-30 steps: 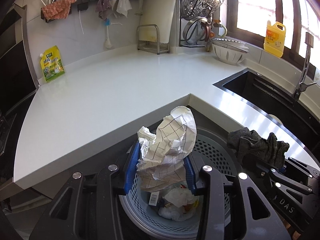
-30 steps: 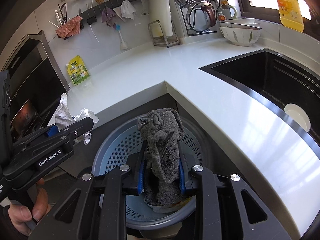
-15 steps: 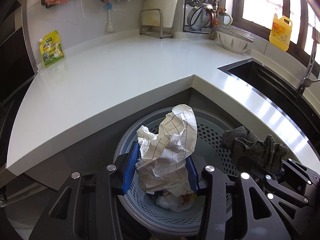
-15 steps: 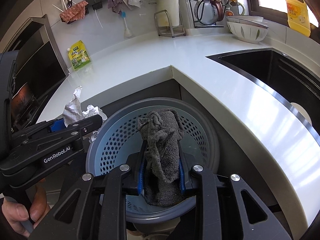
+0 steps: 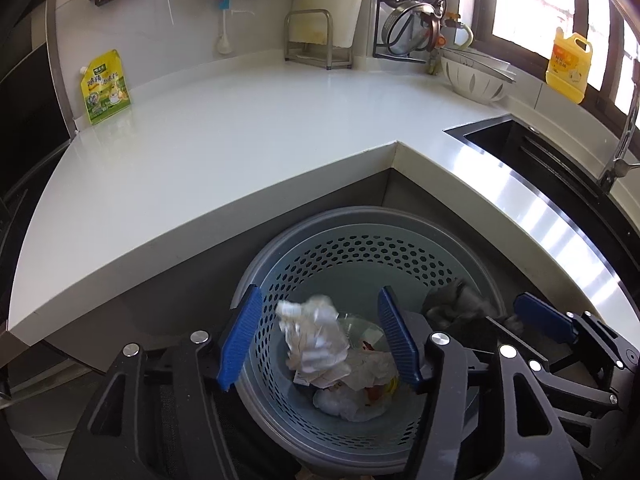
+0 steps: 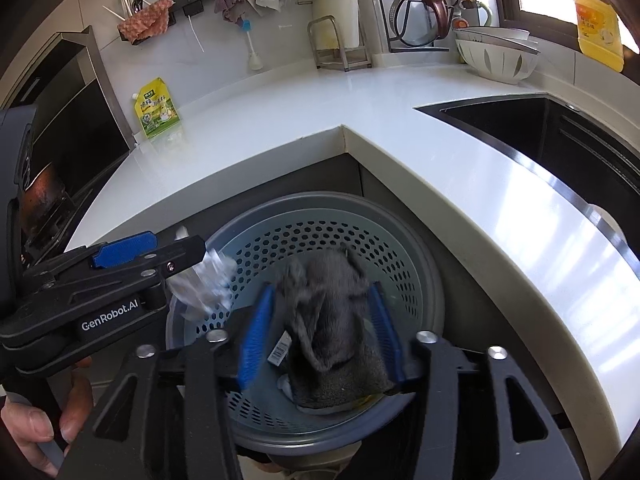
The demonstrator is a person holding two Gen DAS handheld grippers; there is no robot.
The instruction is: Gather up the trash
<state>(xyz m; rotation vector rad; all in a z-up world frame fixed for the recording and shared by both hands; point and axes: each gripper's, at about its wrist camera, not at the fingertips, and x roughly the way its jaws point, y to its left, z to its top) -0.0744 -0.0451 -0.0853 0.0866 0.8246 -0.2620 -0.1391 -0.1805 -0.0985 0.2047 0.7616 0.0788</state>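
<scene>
A round blue-grey perforated trash basket (image 5: 360, 240) (image 6: 320, 216) stands below the counter corner, holding trash. My left gripper (image 5: 320, 336) is open over it, and the crumpled checked paper (image 5: 314, 334) is blurred between its blue pads, falling into the basket; the paper also shows in the right wrist view (image 6: 204, 280). My right gripper (image 6: 322, 332) is open over the basket with the grey cloth (image 6: 324, 320) loose and blurred between its pads, dropping. The cloth shows at the basket's right in the left wrist view (image 5: 452, 304).
The white L-shaped counter (image 5: 240, 140) wraps behind the basket. A black sink (image 6: 540, 136) lies at right. A yellow-green pouch (image 5: 105, 87), a white bowl (image 5: 476, 80), a dish rack (image 5: 416, 12) and a yellow bottle (image 5: 568, 68) stand along the back.
Both grippers have opened. The crumpled paper has left the left gripper and the grey cloth has left the right gripper's grip; both are dropping into the basket.
</scene>
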